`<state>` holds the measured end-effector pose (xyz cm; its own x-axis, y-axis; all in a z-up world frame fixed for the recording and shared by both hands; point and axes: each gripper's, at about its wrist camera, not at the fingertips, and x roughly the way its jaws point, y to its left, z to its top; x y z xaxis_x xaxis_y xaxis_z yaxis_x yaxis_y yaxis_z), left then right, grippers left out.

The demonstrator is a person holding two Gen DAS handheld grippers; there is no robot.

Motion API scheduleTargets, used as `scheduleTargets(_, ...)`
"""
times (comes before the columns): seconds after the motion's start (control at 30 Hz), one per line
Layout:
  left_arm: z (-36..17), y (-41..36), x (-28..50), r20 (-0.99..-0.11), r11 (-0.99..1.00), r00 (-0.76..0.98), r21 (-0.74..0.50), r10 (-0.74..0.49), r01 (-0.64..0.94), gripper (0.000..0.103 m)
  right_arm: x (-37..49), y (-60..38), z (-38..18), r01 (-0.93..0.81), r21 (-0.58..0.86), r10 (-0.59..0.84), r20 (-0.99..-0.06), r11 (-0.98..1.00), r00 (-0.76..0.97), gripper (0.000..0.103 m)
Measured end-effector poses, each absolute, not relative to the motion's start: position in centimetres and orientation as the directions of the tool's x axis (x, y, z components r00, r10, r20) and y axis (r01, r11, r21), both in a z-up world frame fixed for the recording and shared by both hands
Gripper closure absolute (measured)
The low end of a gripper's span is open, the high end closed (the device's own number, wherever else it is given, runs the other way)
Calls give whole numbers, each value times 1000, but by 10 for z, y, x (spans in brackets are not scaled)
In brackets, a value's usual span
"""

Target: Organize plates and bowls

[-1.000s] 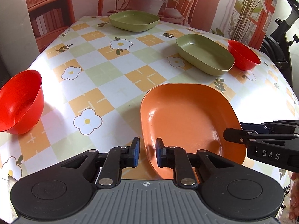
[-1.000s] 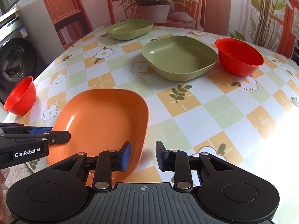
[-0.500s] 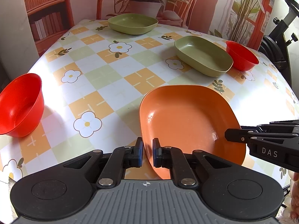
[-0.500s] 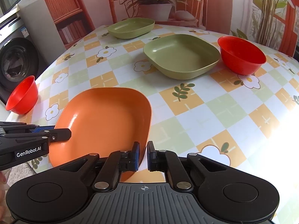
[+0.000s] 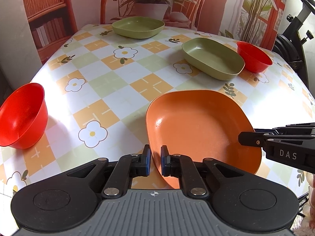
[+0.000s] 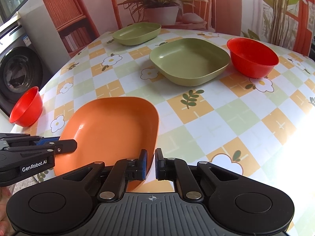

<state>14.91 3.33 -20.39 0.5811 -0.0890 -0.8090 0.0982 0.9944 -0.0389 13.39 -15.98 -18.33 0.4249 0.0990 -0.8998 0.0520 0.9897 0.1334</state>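
Note:
An orange plate (image 5: 198,125) (image 6: 112,125) is tilted up off the checked tablecloth, held at both sides. My left gripper (image 5: 155,162) is shut on its near-left rim. My right gripper (image 6: 150,163) is shut on its near-right rim, and shows in the left wrist view as a black arm (image 5: 275,143). Two green plates stand farther back, one in the middle (image 5: 212,59) (image 6: 189,61) and one at the far edge (image 5: 137,26) (image 6: 137,32). One red bowl (image 5: 21,118) (image 6: 26,108) sits at the left edge, another red bowl (image 5: 254,57) (image 6: 253,57) beside the middle green plate.
The table (image 5: 118,82) has a flowered orange and green cloth with rounded edges. A potted plant (image 5: 151,5) and a chair stand behind it. A washing machine (image 6: 17,72) is at the left and a black stand (image 5: 295,39) at the right.
Both grippers have gone from open to shut on the orange plate's rim. The plate has lifted and tilted off the cloth.

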Motion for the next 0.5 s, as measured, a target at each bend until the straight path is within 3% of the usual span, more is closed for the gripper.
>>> scheduleTargets(0.5,-202,35,148,-803,994,589,-39,-90,98,92,134,-159,-181,51,138,102,-895,989,435,95)
